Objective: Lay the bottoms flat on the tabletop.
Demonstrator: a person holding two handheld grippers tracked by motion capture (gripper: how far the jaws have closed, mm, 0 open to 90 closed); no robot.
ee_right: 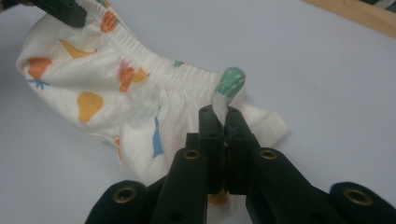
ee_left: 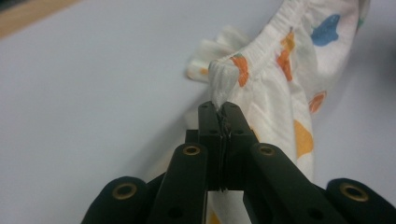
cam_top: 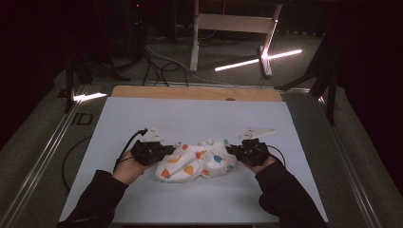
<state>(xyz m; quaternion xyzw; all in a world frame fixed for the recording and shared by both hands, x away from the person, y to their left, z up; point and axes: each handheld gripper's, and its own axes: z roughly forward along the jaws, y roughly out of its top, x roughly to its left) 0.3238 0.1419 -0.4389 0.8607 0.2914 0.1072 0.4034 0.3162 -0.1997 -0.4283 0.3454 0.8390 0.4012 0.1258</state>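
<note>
Two claws hold a small printed garment by its elastic edge.

The left claw (ee_left: pixel 219 109) and right claw (ee_right: pixel 219 114) each pinch an end of the white garment's (cam_top: pixel 197 161) gathered band, jaws pressed together on cloth; it sags between them onto the pale surface (cam_top: pixel 190 118).

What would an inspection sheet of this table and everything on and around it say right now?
Surface: pale blue table, wooden strip along its far edge.
Job's things: white garment with coloured prints, bunched up, elastic waistband stretched between the two grippers.
Clutter: nothing seen.
Grippers: left gripper shut on the waistband at one end; right gripper shut on the waistband at the other end.
Cables: a black cable trails from the left gripper; loose cables lie on the floor beyond the table.
Surroundings: dark room, a white frame behind the table, bright light strips on the floor.
</note>
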